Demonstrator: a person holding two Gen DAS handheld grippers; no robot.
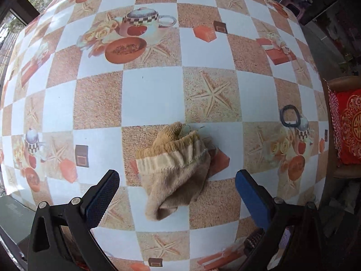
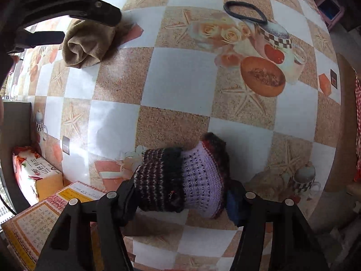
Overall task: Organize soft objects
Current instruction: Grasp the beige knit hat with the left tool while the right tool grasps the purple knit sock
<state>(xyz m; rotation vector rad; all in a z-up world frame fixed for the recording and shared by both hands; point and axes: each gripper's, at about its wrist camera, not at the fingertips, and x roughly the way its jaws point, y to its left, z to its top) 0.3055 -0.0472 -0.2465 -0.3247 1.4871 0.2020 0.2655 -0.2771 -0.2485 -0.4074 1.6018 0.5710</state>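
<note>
A crumpled beige and tan sock point(image 1: 173, 171) lies on the checkered tablecloth point(image 1: 153, 97). My left gripper point(image 1: 176, 180) is open, its blue-padded fingers either side of the sock and just above it. The sock also shows in the right wrist view point(image 2: 85, 45) with the left gripper over it. My right gripper point(image 2: 180, 196) is shut on a knitted piece in purple, black and dark red point(image 2: 185, 178), held low over the table. A black hair tie point(image 2: 244, 11) lies on the cloth; it also shows in the left wrist view point(image 1: 290, 115).
Printed cardboard boxes point(image 2: 36, 221) and a tissue pack point(image 2: 33, 169) sit at the table's near left. A wooden chair with a red cushion point(image 1: 348, 126) stands beyond the table's right edge point(image 2: 338, 113).
</note>
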